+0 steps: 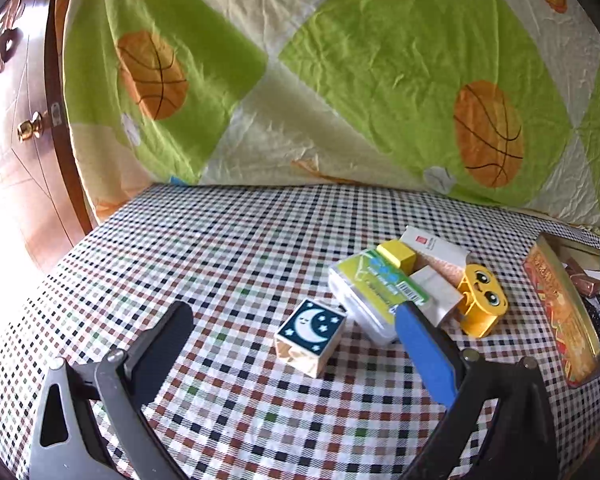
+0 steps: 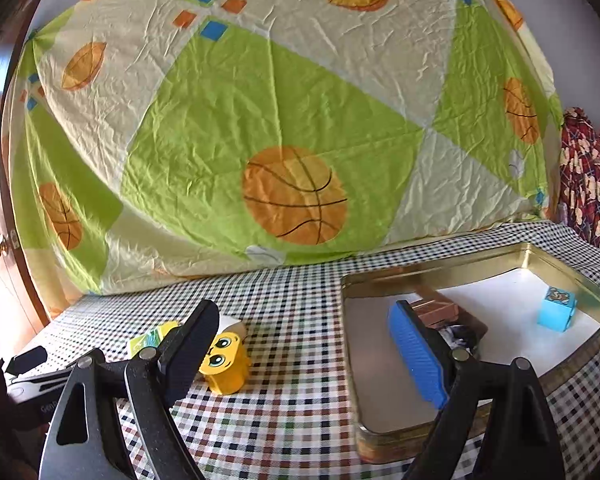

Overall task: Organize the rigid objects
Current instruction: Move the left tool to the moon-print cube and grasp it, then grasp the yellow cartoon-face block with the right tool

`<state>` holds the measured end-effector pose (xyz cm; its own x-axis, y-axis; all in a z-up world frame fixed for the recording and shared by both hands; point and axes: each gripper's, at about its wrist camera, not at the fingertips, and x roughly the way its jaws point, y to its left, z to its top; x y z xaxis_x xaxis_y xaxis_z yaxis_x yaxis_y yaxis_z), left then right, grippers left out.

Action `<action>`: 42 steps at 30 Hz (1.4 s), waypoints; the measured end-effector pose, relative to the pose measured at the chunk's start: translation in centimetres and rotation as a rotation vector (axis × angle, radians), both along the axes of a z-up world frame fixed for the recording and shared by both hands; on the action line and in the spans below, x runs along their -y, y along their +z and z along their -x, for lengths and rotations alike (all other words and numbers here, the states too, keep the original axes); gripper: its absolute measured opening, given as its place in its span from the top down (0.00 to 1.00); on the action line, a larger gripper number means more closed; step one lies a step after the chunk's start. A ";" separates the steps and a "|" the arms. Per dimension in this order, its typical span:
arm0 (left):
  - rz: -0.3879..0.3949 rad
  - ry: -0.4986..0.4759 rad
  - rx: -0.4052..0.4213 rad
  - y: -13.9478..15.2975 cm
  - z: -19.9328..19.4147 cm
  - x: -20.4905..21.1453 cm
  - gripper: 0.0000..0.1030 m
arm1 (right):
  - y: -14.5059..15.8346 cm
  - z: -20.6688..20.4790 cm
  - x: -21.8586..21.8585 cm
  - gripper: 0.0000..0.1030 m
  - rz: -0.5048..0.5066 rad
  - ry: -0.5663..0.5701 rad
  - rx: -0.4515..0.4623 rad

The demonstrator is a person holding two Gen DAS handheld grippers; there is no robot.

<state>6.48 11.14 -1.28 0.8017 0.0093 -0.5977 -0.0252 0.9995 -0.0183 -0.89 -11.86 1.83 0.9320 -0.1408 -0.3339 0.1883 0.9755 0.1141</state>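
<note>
Lying flat, plastic case (image 1: 374, 294), long axis toward right tool (image 2: 306, 344); both tools wide, empty.

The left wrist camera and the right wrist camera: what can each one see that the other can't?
Only the left wrist view shows the moon block, the green-labelled clear box and the small yellow block. Only the right wrist view shows the light blue block lying inside the tin. Both show the yellow face block, the gold tin, the checked tablecloth and the basketball sheet.
</note>
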 end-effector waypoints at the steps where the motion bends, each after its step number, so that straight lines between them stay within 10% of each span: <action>1: 0.008 -0.007 -0.026 -0.3 -0.4 -0.4 0.01 | 0.0 -0.3 -0.3 0.14 0.007 0.003 -0.008; 9: -0.035 -0.067 -0.215 -2.9 -3.2 0.5 0.08 | -0.4 -2.1 -1.7 0.14 0.019 0.041 -0.074; 17: 0.008 -0.061 -0.276 -3.9 -4.7 -0.5 0.42 | -1.0 -3.5 -1.4 0.14 -0.002 0.043 -0.147; 19: 0.006 -0.084 -0.268 -3.7 -4.7 -0.3 0.70 | -1.2 -3.9 -1.4 0.14 -0.006 0.046 -0.166; 42: 0.122 -0.041 -0.032 -0.3 -2.1 -2.8 0.70 | -5.2 -12.2 -3.7 0.41 -0.134 0.241 -0.483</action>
<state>8.60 13.92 -1.57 0.7803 -0.0974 -0.6178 0.0133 0.9902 -0.1393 11.28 -8.17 -3.35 0.6689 0.1300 -0.7319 0.0235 0.9804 0.1957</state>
